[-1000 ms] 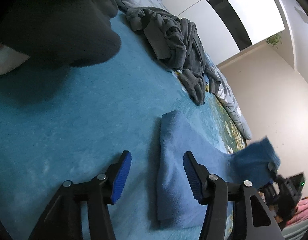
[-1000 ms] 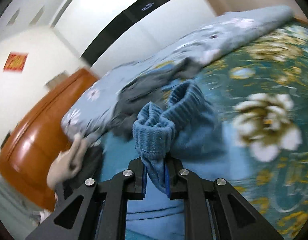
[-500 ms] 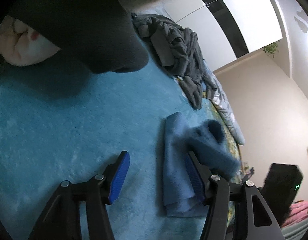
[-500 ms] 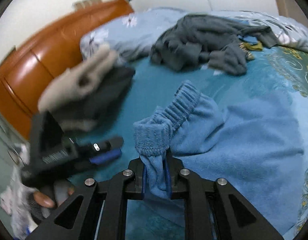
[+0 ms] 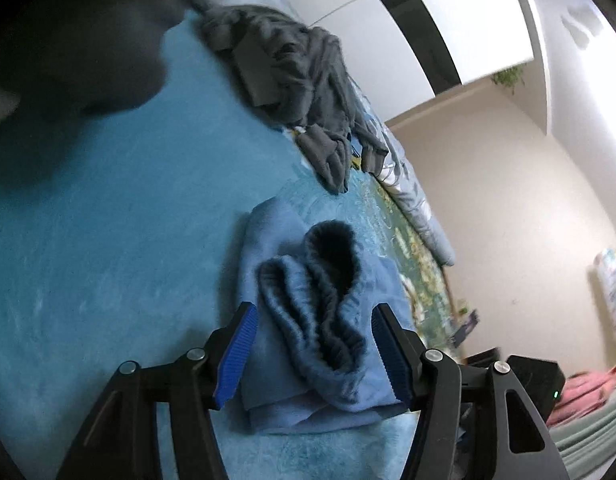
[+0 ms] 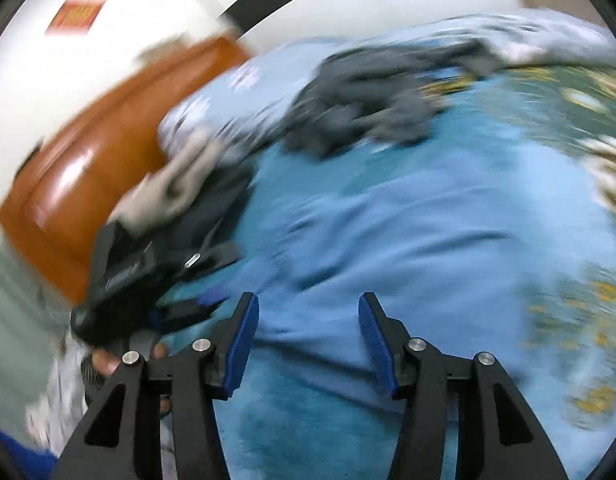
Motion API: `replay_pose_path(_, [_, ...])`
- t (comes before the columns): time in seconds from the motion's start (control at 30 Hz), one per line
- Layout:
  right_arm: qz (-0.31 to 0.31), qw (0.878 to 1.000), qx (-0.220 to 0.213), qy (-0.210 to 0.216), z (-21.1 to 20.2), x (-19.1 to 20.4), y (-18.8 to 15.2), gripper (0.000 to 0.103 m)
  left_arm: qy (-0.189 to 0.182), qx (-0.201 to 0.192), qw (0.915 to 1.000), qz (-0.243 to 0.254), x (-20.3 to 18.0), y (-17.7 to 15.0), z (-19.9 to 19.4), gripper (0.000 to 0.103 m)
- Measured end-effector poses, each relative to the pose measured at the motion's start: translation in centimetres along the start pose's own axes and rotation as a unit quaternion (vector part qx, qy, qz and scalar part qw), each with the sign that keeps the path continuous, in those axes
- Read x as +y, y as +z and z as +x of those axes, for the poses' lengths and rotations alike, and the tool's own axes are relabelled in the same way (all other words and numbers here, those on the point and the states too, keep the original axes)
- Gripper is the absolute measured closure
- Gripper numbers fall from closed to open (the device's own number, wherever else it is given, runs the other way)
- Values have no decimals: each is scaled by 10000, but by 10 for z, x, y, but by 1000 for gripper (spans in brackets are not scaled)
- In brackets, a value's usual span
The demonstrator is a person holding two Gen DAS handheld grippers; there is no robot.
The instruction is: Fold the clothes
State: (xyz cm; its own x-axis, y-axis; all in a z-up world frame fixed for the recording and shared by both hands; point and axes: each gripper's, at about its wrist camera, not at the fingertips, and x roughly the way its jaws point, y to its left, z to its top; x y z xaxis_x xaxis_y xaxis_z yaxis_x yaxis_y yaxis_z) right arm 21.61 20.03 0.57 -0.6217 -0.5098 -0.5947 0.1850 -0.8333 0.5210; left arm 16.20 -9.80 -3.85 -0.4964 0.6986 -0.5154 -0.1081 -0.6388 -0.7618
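Left wrist view: the left gripper (image 5: 313, 354) stands wide open, gripping nothing, its blue ribbed pads flanking the folded light-blue fleece garment (image 5: 327, 320) lying on the teal plush bedspread (image 5: 108, 220), ribbed waistband bunched on top. Right wrist view, blurred: the right gripper (image 6: 308, 344) is likewise spread wide and empty above the same garment (image 6: 407, 240), with a crumpled grey garment (image 6: 367, 108) lying beyond.

Right tool (image 6: 308, 344) released blue garment (image 5: 319, 320); waistband now folded over.
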Motion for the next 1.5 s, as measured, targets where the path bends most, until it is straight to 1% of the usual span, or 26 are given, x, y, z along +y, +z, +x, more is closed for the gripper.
replay_pose_path(0.13, [507, 9981, -359, 8, -31, -33, 3, 49, 169, -117, 9977, 652, -30, 0, -1, 39])
replay_pose_path(0.2, [640, 9972, -391, 15, -34, -41, 1, 49, 254, -66, 9956, 903, -39, -3, 4, 39])
replay_pose_path(0.33, [699, 9972, -276, 43, -26, -42, -3, 49, 450, 83, 9940, 997, -38, -11, 19, 42])
replay_pose_path(0.4, [704, 9971, -271, 59, -25, -42, -3, 49, 469, 81, 9939, 995, -36, -12, 21, 60])
replay_pose_path(0.43, [721, 9970, -279, 72, -25, -43, -3, 49, 421, 93, 9942, 983, -35, -11, 21, 74])
replay_pose_path(0.47, [744, 9968, -290, 87, -26, -44, -3, 49, 396, 100, 9943, 988, -35, -11, 22, 83])
replay_pose_path(0.6, [840, 9959, -323, 89, -29, -48, -5, 49, 391, 134, 9936, 1048, -38, -13, 25, 88])
replay_pose_path(0.63, [850, 9958, -332, 86, -29, -48, -5, 49, 287, 126, 9943, 1018, -39, -12, 22, 91])
replay_pose_path(0.7, [856, 9957, -351, 77, -31, -49, -5, 49, -150, 74, 9960, 883, -42, -9, 10, 91])
replay_pose_path(0.73, [859, 9956, -361, 72, -32, -50, -5, 49, -298, 38, 9957, 878, -44, -8, 1, 91])
replay_pose_path(0.77, [862, 9956, -371, 68, -33, -50, -5, 49, -222, 16, 9953, 945, -44, -8, -5, 91])
replay_pose_path(0.83, [868, 9954, -390, 58, -34, -52, -5, 49, 158, 38, 9941, 1073, -40, -10, -10, 91])
replay_pose_path(0.9, [959, 9949, -314, 12, -30, -56, -7, 49, 454, 184, 9946, 917, -23, -15, -4, 91])
replay_pose_path(0.93, [1000, 9946, -267, -14, -27, -58, -9, 49, 533, 231, 9952, 792, -14, -18, -1, 91])
replay_pose_path(1.0, [1065, 9941, -174, -64, -23, -63, -12, 49, 547, 232, 9968, 544, 0, -22, 3, 91])
replay_pose_path(1.03, [1083, 9940, -130, -87, -22, -65, -13, 49, 532, 193, 9970, 532, 0, -21, 3, 88])
replay_pose_path(1.1, [1141, 9934, -53, -139, -20, -69, -15, 49, 814, 145, 9935, 777, -7, -19, 5, 86])
replay_pose_path(1.17, [1230, 9923, -11, -135, -18, -73, -17, 49, 1203, 117, 9871, 1047, -13, -18, 8, 72])
replay_pose_path(1.23, [1314, 9913, 7, -114, -17, -77, -19, 49, 1541, 97, 9802, 1238, -16, -19, 12, 47])
replay_pose_path(1.27, [1354, 9907, 22, -95, -16, -79, -20, 49, 1623, 93, 9789, 1236, -12, -19, 12, 39])
replay_pose_path(1.3, [1394, 9902, 41, -72, -16, -82, -20, 49, 1620, 107, 9798, 1165, -8, -19, 13, 38])
replay_pose_path(1.37, [1424, 9898, 51, 12, -16, -83, -19, 49, 1360, 155, 9868, 863, 5, -16, 11, 37])
replay_pose_path(1.43, [1385, 9903, 2, 85, -19, -82, -15, 49, 1120, 191, 9916, 622, 9, -12, 8, 37])
replay_pose_path(1.47, [1339, 9909, -42, 88, -20, -81, -11, 49, 1048, 194, 9927, 568, 8, -11, 6, 37])
replay_pose_path(1.5, [1293, 9915, -87, 90, -22, -79, -7, 49, 1068, 136, 9922, 633, 3, -9, 3, 37])
